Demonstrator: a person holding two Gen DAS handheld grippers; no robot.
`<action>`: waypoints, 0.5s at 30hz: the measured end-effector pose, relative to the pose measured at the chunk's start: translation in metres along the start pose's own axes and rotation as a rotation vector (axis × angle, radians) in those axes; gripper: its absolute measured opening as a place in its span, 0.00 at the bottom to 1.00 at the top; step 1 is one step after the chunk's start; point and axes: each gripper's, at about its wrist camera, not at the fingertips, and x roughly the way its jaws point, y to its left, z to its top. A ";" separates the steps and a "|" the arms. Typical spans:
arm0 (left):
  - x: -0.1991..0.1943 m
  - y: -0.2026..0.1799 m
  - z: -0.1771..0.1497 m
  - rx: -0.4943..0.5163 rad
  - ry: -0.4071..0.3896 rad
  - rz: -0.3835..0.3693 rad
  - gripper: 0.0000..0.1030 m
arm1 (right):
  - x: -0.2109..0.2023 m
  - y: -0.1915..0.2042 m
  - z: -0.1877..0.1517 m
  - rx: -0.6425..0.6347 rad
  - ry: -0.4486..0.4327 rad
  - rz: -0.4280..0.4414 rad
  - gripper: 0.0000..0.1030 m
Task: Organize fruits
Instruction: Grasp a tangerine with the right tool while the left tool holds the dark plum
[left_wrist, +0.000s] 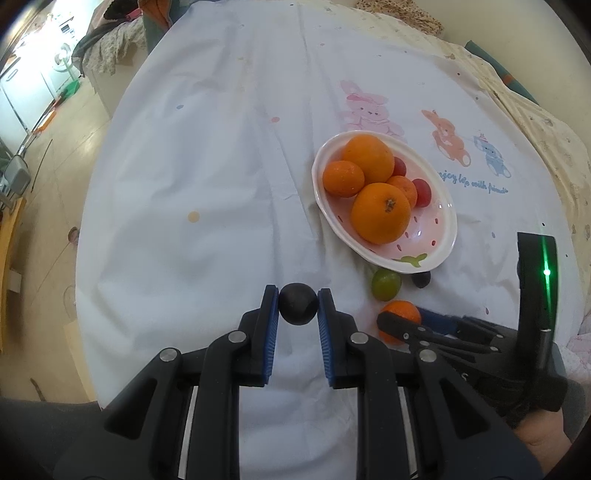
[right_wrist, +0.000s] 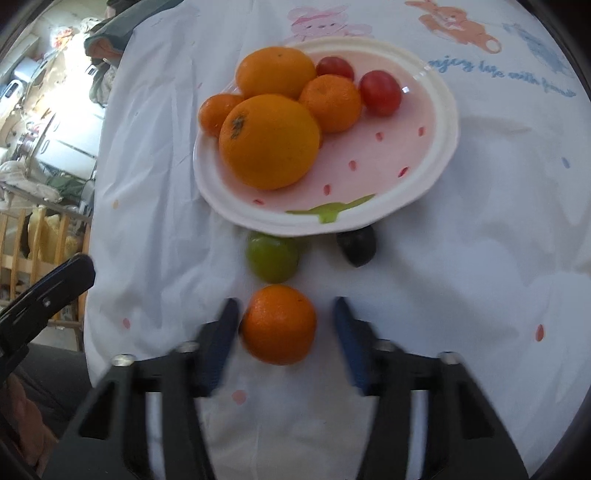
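Note:
My left gripper is shut on a dark plum, held over the white cloth. My right gripper is open around a small mandarin on the cloth; its left pad touches the fruit, the right pad stands apart. The same mandarin shows in the left wrist view beside the right gripper. A white-and-pink plate holds two large oranges, two mandarins and two red cherry tomatoes. A green fruit and a second dark plum lie just below the plate's rim.
The white tablecloth with bunny prints covers a round table. The table's left edge drops to the floor. Wooden furniture stands at the left in the right wrist view.

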 end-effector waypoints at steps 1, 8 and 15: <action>0.001 0.000 0.000 0.000 0.001 0.002 0.17 | -0.001 0.002 -0.001 -0.013 -0.004 -0.006 0.41; 0.005 -0.008 -0.007 0.035 0.012 -0.001 0.17 | -0.012 0.003 -0.011 -0.006 0.016 0.033 0.40; 0.004 -0.010 -0.007 0.066 -0.025 0.029 0.17 | -0.042 -0.007 -0.016 0.035 -0.038 0.047 0.40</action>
